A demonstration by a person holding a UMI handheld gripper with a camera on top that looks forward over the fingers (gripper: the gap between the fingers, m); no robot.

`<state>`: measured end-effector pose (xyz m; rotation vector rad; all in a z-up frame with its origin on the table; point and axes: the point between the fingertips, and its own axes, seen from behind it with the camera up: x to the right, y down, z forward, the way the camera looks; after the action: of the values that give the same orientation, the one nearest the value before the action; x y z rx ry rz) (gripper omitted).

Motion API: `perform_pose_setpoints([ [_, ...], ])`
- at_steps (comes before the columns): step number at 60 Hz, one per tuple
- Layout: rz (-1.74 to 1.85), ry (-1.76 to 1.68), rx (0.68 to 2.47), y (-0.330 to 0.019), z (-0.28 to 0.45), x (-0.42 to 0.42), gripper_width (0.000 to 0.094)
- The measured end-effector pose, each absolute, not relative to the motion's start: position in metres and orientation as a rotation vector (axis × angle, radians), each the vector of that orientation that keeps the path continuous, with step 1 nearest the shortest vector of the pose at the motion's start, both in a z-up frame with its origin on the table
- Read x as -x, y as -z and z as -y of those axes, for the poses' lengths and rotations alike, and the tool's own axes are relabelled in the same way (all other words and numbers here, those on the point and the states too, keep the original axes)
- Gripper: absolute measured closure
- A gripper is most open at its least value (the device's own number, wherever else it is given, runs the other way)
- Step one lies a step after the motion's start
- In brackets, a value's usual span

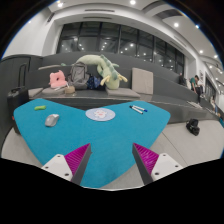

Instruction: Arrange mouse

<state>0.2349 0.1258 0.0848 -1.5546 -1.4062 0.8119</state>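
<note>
A grey computer mouse (51, 120) lies on a teal table mat (100, 140), left of the mat's middle and well beyond my left finger. My gripper (112, 160) is open and empty, held above the near part of the mat, with its magenta pads (76, 158) wide apart. A round white disc (100, 114) lies on the mat straight ahead, beyond the fingers.
A small green item (40, 106) lies at the mat's far left and a blue-and-white item (138, 109) at its far right. Behind the table are a grey sofa (30, 72) with a pink plush toy (58, 78), a large green plush toy (105, 70) and a dark bag (96, 82).
</note>
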Motion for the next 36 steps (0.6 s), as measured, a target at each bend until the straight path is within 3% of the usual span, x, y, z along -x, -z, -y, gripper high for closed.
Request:
perform_pose_setpoints([
  [13, 1.391, -0.803, 1.567, -0.085, -0.123, -0.202, 0.0077],
  [36, 1.531, -0.961, 1.457, -0.091, 0.053, -0.154, 0.0085],
])
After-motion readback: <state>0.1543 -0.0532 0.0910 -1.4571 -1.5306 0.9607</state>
